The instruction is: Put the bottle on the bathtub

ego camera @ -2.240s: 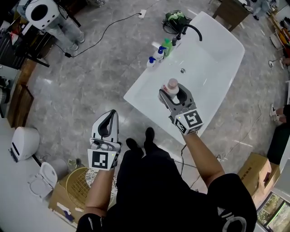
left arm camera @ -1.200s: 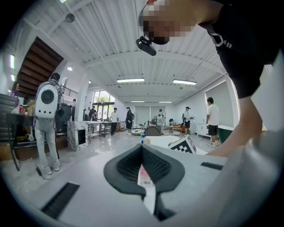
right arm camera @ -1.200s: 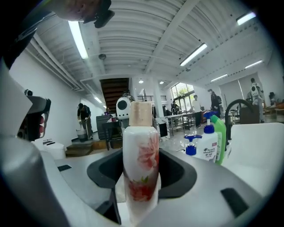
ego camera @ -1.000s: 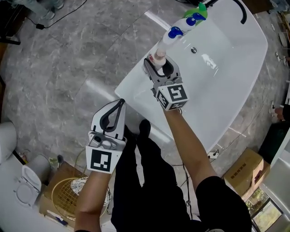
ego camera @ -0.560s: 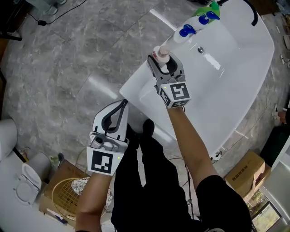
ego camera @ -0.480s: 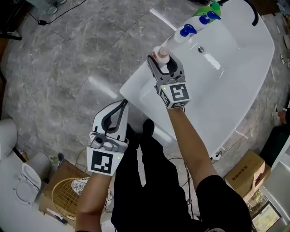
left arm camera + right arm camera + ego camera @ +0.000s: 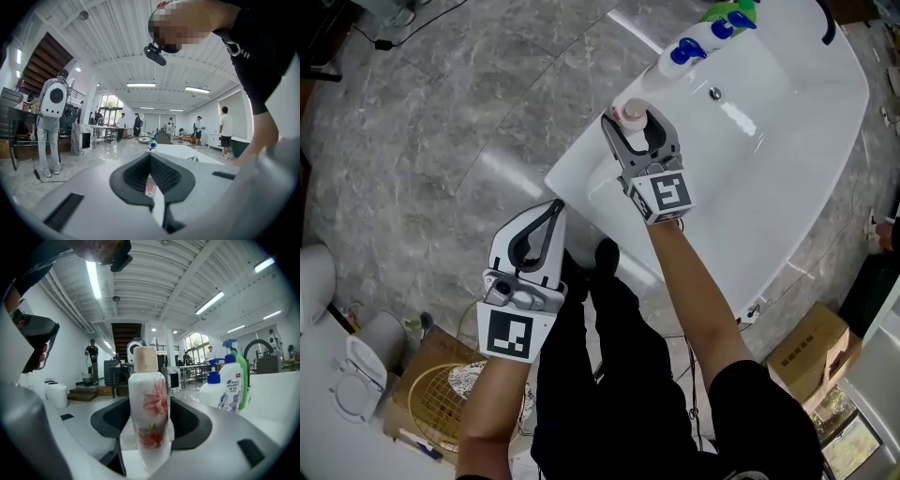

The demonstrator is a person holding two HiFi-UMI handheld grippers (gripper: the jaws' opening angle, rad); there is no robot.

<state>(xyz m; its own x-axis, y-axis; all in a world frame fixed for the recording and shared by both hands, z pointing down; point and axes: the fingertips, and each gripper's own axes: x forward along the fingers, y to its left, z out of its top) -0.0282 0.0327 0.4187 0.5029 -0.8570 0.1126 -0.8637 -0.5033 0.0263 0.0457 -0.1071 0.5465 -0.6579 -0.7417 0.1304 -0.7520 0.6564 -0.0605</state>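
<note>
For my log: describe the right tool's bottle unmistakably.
On the rim of the white bathtub, a bottle stands between the jaws of the right tool, which have just been opening. Unlike the blue-pump bottles beyond, it has red flowers and a beige cap.

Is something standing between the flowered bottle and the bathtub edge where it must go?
Nothing visible is in the way. The bottle is at the bathtub rim, between the jaws of the right tool, which have just been opening. The pump bottles stand farther along the rim, apart from it.
</note>
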